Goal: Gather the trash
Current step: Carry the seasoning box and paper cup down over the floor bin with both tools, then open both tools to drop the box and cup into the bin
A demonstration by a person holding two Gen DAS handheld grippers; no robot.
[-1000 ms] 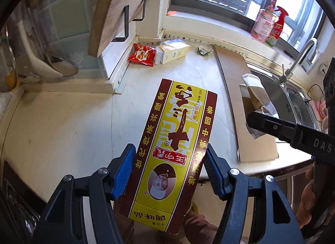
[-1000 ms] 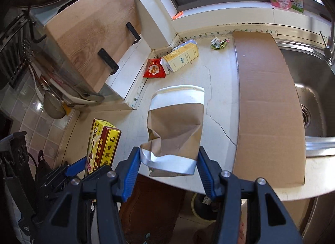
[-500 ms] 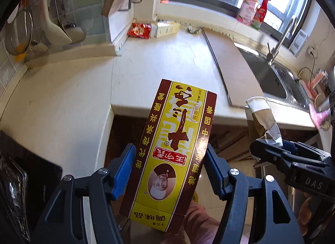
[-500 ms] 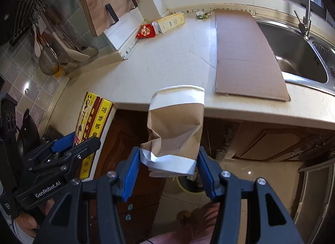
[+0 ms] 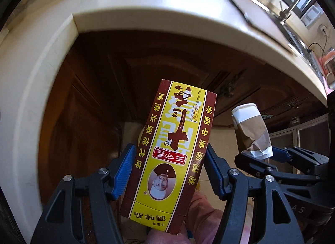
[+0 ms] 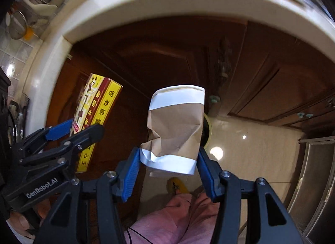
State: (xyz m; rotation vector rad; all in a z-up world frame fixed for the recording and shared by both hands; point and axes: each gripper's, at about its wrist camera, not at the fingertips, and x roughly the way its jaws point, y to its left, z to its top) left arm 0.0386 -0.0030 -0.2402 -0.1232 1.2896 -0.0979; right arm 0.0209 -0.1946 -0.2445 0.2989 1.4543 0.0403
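A yellow and maroon seasoning box stands between the blue pads of my left gripper, which is shut on its lower half. My right gripper is shut on the base of a crushed brown and white paper cup. Both point steeply down, below the counter edge, in front of dark wooden cabinet doors. In the left wrist view the cup and right gripper sit just to the right. The right wrist view shows the box and left gripper at the left.
The cream counter edge arches overhead. Dark cabinet doors fill the background above a pale tiled floor. A yellow round rim peeks out behind the cup near the floor. A person's pink-clad leg is underneath.
Both grippers have dropped from above the counter to below its edge and tipped towards the floor. The box and the cup stay gripped as before.
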